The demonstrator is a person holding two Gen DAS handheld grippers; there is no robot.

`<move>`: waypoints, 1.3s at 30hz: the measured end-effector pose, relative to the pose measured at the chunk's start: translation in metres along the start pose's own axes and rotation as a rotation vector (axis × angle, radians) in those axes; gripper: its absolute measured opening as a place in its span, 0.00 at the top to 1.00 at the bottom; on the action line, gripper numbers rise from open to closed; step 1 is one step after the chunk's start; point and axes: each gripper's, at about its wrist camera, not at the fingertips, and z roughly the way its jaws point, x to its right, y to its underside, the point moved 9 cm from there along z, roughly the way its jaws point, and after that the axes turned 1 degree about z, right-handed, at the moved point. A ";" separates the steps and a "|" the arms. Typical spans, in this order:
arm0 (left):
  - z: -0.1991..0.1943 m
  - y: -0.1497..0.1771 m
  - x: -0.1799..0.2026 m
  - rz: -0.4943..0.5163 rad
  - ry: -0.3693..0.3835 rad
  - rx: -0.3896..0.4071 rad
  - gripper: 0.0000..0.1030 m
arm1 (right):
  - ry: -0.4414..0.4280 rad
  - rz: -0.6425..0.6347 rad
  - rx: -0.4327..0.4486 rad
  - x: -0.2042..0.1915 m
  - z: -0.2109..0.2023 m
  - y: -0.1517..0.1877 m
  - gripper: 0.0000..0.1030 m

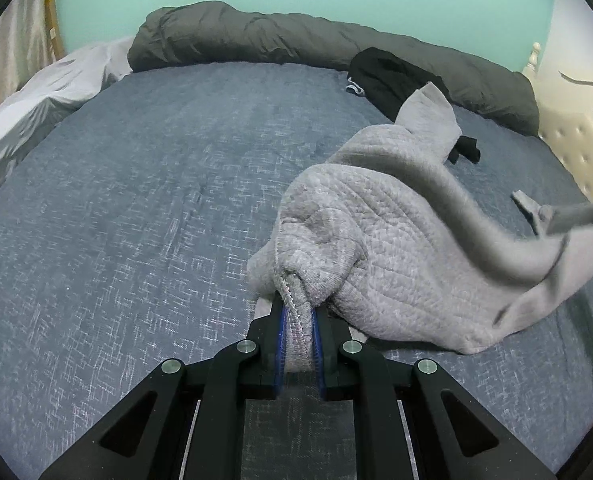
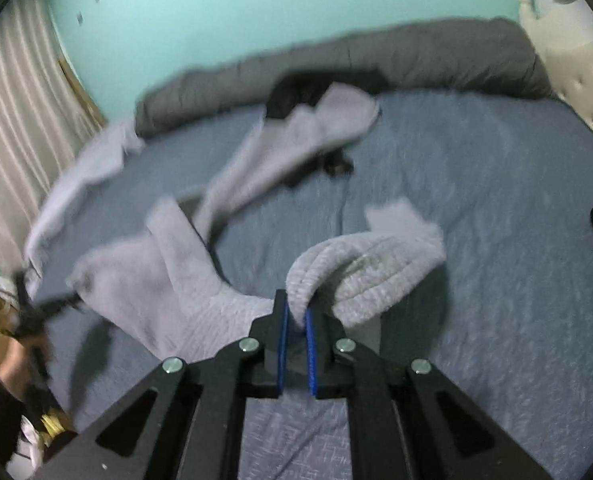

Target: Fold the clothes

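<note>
A light grey fleece garment (image 1: 396,240) is held up over a blue-grey bed cover (image 1: 136,200). My left gripper (image 1: 298,312) is shut on a bunched hem of the grey garment, which stretches away to the right. In the right wrist view, my right gripper (image 2: 296,312) is shut on another edge of the same grey garment (image 2: 368,272); the rest of it (image 2: 168,280) hangs toward the left, blurred by motion. The left gripper (image 2: 36,316) shows dimly at the far left of that view.
A rolled dark grey duvet (image 1: 296,40) lies along the far edge of the bed, with a black garment (image 1: 392,76) in front of it. White bedding (image 1: 48,92) sits at the left. A cream tufted headboard (image 1: 576,148) is at the right. Curtains (image 2: 16,120) hang at left.
</note>
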 end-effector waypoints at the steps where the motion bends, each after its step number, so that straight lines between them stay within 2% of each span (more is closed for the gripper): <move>1: 0.000 0.000 0.001 0.002 -0.001 -0.001 0.89 | -0.001 0.001 -0.027 0.001 0.014 0.008 0.91; 3: -0.001 0.000 0.003 0.010 -0.004 -0.006 0.89 | -0.005 0.004 -0.082 0.003 0.040 0.025 0.89; 4: -0.002 0.000 0.003 0.014 -0.005 -0.006 0.89 | -0.034 0.022 -0.119 0.006 0.049 0.034 0.89; 6: -0.002 0.000 0.003 0.022 -0.008 -0.008 0.89 | -0.030 0.040 -0.152 0.015 0.049 0.049 0.85; 9: 0.001 0.003 0.004 0.024 -0.012 -0.014 0.89 | -0.005 0.052 -0.147 0.036 0.030 0.057 0.73; 12: 0.005 0.008 0.005 0.031 -0.013 -0.018 0.89 | 0.068 0.074 -0.136 0.070 0.005 0.057 0.67; 14: 0.008 0.011 0.007 0.037 -0.015 -0.022 0.89 | 0.121 0.105 -0.134 0.092 -0.005 0.055 0.67; 16: 0.010 0.014 0.007 0.042 -0.018 -0.026 0.89 | 0.155 0.141 -0.100 0.111 -0.015 0.046 0.65; 19: 0.012 0.017 0.008 0.037 -0.020 -0.027 0.89 | 0.149 0.152 -0.055 0.116 -0.013 0.028 0.58; 21: 0.013 0.017 0.009 0.038 -0.021 -0.028 0.89 | 0.136 0.137 -0.075 0.106 0.004 0.022 0.46; 25: 0.013 0.018 0.012 0.046 -0.021 -0.030 0.89 | 0.131 0.064 -0.177 0.084 0.055 0.018 0.44; 32: 0.014 0.020 0.010 0.066 -0.006 -0.035 0.89 | 0.259 0.004 -0.263 0.090 0.123 0.009 0.44; 34: 0.015 0.020 0.010 0.077 -0.003 -0.039 0.89 | 0.299 -0.006 -0.285 0.096 0.136 0.008 0.47; 36: 0.017 0.021 0.009 0.086 -0.002 -0.044 0.89 | 0.320 0.005 -0.311 0.108 0.145 0.012 0.69; 39: 0.020 0.022 0.008 0.086 -0.003 -0.050 0.89 | 0.342 -0.004 -0.317 0.119 0.147 0.017 0.93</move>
